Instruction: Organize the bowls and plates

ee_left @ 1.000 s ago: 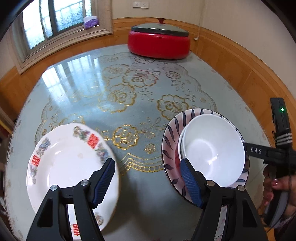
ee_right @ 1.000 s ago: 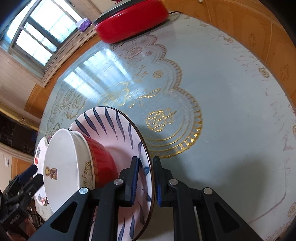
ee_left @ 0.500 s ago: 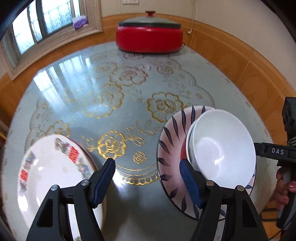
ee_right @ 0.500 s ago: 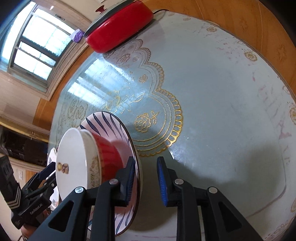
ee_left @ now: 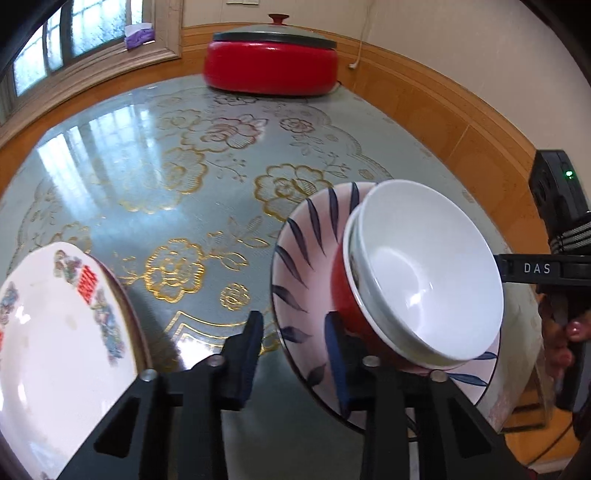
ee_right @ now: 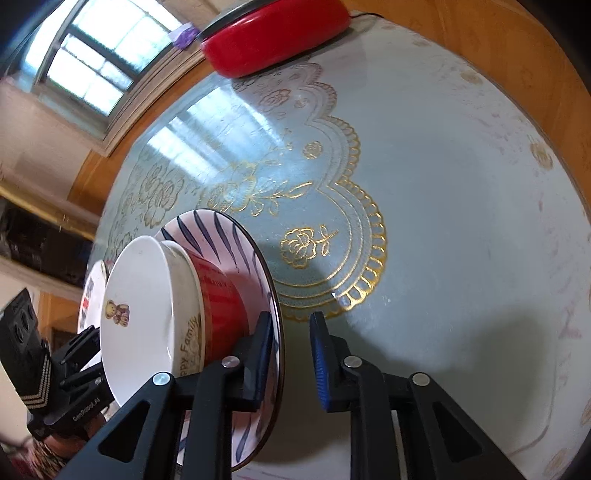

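Note:
A pink plate with blue leaf stripes [ee_left: 303, 258] carries a red bowl [ee_left: 341, 295] with a white bowl [ee_left: 424, 273] nested in it. My left gripper [ee_left: 293, 343] straddles the plate's near rim, jaws partly closed, one finger on each side. In the right wrist view the same plate [ee_right: 229, 243], red bowl [ee_right: 219, 306] and white bowl [ee_right: 140, 314] appear. My right gripper [ee_right: 293, 354] is open, its left finger against the plate's face, its right finger apart. A white floral plate [ee_left: 55, 332] lies at the left.
A red electric pot with a grey lid [ee_left: 271, 62] stands at the table's far edge, also in the right wrist view [ee_right: 273, 33]. The round table has a blue-green cloth with gold flowers [ee_left: 170, 177]. A wooden wall panel runs behind it.
My right gripper has opened off the striped plate's rim. My left gripper has moved right onto the plate's rim and its jaws have narrowed. The floral plate has slid toward the left edge of view.

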A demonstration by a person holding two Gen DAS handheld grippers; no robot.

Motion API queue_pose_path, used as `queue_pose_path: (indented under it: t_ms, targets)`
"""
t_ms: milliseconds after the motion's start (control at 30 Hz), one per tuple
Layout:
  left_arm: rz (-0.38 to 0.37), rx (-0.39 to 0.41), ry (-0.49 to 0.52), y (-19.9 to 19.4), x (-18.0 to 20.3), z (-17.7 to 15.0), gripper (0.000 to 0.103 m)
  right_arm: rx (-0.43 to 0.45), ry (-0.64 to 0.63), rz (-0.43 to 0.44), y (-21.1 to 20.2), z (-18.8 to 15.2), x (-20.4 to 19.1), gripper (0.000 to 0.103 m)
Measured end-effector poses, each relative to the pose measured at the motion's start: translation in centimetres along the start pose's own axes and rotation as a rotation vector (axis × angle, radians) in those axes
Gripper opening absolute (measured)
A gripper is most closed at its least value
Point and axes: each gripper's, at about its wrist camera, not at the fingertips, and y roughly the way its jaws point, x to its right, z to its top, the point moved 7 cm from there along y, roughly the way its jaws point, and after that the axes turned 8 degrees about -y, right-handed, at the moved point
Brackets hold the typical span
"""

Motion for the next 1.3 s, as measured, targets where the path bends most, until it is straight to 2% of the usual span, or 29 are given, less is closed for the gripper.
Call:
queue_pose_path:
  t_ms: [133,233,400,567,767,933,1000,1067,1300]
  targets:
    - [-0.04,-0.034,-0.044,0.9,-0.3,-0.1,0.029,0.008,-0.036,0.023,0.4,0.4,-0.3,0.02]
    - [-0.044,-0.042,-0.04,1.3,-0.3,-0.2,0.029,0.014,-0.054,0.036,0.4,0.3,-0.2,0.02]
    - [-0.026,-0.023,-0.034,1.2,-0.5,0.0,0.032,0.012,-0.059,0.046,1.0,1.1,-0.4,0.02]
    - [-0.021,-0.005,-0.044,1.1,-0.7,0.0,0.032,-0.007,-0.025,0.073,1.1,0.4,0.1,0.019]
    - [0.023,0.034,0.002,0.7,-0.5,0.0,0.031,-0.034,-0.108,0.044,1.6,0.9,-0.7,0.019]
    - [0.007,0.035,-0.021,0.8,-0.6,0.1,0.028,-0.048,-0.142,0.05,1.9,1.3,-1.0,0.019]
    - [-0.022,0.027,-0.031,0.8,-0.5,0.1,0.018,-0.055,-0.152,0.056,2.1,1.4,-1.1,0.019]
    - [-0.025,0.029,-0.023,0.8,-0.2,0.1,0.014,-0.062,-0.154,0.062,2.6,1.8,-1.5,0.019]
    - [-0.021,0.034,-0.017,0.9,-0.1,0.3,0.014,-0.077,-0.197,0.063,3.3,2.3,-2.0,0.019]
